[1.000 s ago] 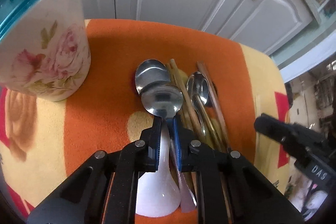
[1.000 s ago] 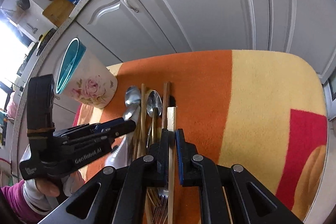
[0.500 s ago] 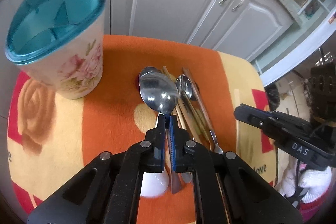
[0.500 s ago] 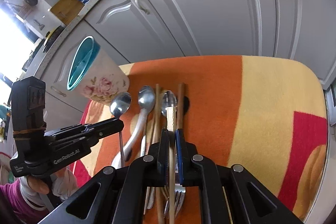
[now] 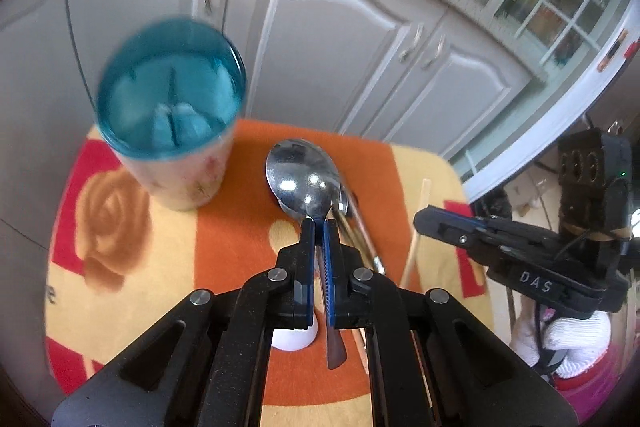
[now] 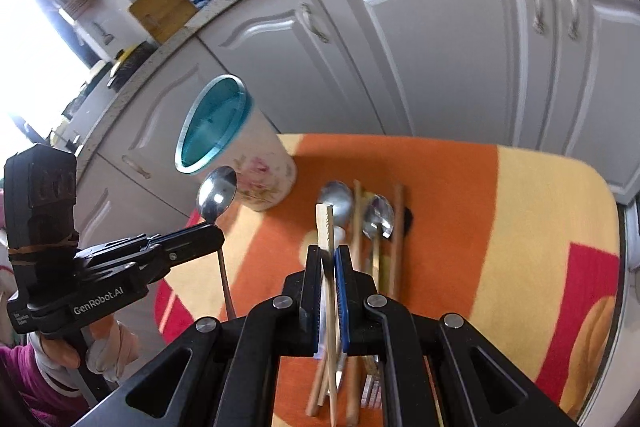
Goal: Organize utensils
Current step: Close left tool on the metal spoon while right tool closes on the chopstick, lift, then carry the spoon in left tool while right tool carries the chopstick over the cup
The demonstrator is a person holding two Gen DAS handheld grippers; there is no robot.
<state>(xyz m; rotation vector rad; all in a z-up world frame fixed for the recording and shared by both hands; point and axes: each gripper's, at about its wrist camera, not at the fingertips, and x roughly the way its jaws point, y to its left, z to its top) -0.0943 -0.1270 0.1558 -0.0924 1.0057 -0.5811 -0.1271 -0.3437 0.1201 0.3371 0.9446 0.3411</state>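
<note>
Above the cloth (image 5: 168,267), left hand-held gripper (image 5: 319,227) clamps a spoon (image 5: 304,183); right hand-held gripper (image 6: 328,255) grips a chopstick (image 6: 325,227).

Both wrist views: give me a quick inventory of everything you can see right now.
holder cup: one, floral white, teal rim, mat's far left.
spoon: one, silver, lifted in left tool.
chopstick: one, pale wood, lifted in right tool.
utensil pile: spoons, chopsticks, a fork, mid-mat; count unclear.
mat: one, orange, yellow, red.
cabinets: grey, behind.
left tool: shut on spoon.
right tool: shut on chopstick.
</note>
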